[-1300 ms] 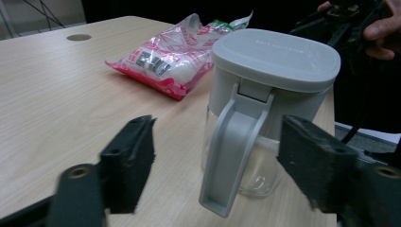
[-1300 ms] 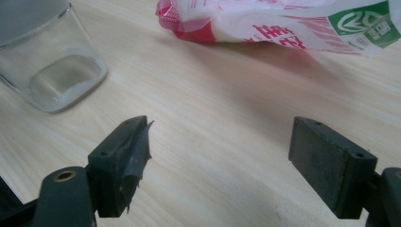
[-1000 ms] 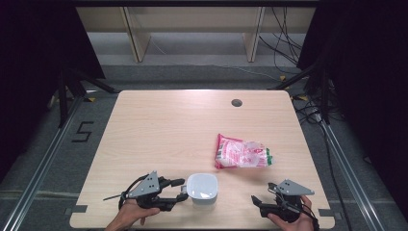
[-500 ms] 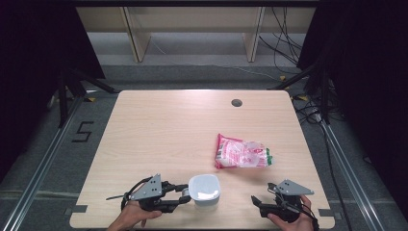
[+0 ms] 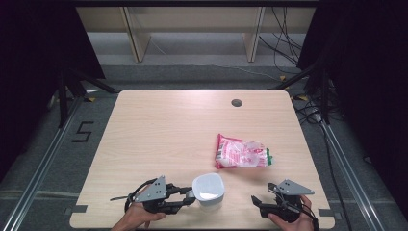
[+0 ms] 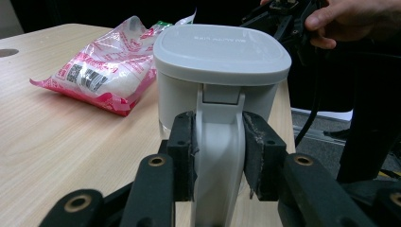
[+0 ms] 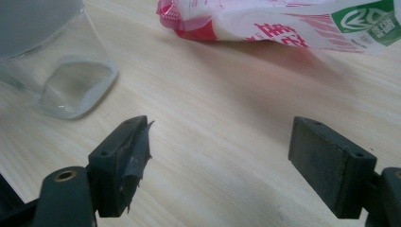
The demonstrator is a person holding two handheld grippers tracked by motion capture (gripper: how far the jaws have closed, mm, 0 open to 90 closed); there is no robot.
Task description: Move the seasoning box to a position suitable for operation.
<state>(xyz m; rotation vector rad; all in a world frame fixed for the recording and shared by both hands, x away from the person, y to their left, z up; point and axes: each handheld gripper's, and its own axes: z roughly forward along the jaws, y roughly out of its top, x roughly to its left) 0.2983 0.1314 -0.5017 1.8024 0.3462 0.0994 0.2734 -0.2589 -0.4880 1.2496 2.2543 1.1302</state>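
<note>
A white container [image 5: 209, 190] with a grey lid [image 6: 221, 49] stands on the wooden table [image 5: 163, 134], near its front edge. The left gripper [image 5: 186, 198] holds it by the handle [image 6: 218, 156], and both pads press on the sides of this handle. The right gripper [image 5: 256, 204] is near the front right corner of the table, and its jaws stand wide apart with only bare table between them. A pink and white bag [image 5: 242, 153] lies flat on the table behind the container, a little to the right, near it but not touching. A small dark round hole [image 5: 236, 102] is near the far edge of the table.
</note>
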